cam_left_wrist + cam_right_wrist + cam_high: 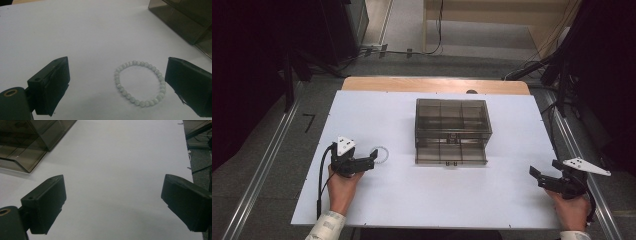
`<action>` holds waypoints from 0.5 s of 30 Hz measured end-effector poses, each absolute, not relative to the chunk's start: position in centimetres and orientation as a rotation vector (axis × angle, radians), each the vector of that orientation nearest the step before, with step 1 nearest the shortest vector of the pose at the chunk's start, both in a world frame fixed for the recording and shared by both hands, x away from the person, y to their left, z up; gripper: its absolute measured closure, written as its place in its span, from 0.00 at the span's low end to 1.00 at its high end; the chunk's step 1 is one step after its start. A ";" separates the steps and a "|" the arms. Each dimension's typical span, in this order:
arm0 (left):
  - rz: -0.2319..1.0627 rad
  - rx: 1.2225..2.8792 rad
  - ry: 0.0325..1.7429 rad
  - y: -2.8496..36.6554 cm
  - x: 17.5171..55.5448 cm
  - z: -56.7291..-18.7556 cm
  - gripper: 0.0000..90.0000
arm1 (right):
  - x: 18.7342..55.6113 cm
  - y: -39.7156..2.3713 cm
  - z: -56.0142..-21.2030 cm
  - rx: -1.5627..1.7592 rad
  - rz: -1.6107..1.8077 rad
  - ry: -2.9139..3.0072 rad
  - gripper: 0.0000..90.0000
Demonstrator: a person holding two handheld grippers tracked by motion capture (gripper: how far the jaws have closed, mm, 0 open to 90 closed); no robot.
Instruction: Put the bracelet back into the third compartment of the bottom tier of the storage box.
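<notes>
White worktop (412, 200) on a table, with a strip of bare wood along the far edge. Smoked clear box (451, 131) with compartments at the middle, nearer the far edge than the near one, its drawer front facing the near edge. Wide bare white surface on both sides of the box and all along the near edge.

Left gripper (373, 161) toward the left edge, held in the left hand (343, 190), jaws spread wide apart and holding nothing. Pale bead bracelet (140, 83) flat on the worktop just ahead of those jaws, lying in the gap between them but closer to the right-hand jaw in the left gripper view, its beads almost at that jaw; contact there not clear. Bracelet (381, 155) well apart from the box, open white surface between.

Right gripper (544, 176) close to the right edge and near the near-right corner, held in the right hand (572, 207), jaws parted wide, nothing between them but bare worktop. Box corner (25, 147) at upper left in the right gripper view, well clear of the jaws.
</notes>
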State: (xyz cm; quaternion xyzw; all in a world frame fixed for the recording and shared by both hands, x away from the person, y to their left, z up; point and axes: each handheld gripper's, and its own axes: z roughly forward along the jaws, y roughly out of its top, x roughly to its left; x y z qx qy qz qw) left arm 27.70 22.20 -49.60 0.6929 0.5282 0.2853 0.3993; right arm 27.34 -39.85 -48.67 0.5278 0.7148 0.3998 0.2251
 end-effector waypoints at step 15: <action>0.728 1.774 1.359 21.8 29.1 -49.6 0.08 | 27.4 -39.9 -48.7 1.457 1.105 1.974 0.05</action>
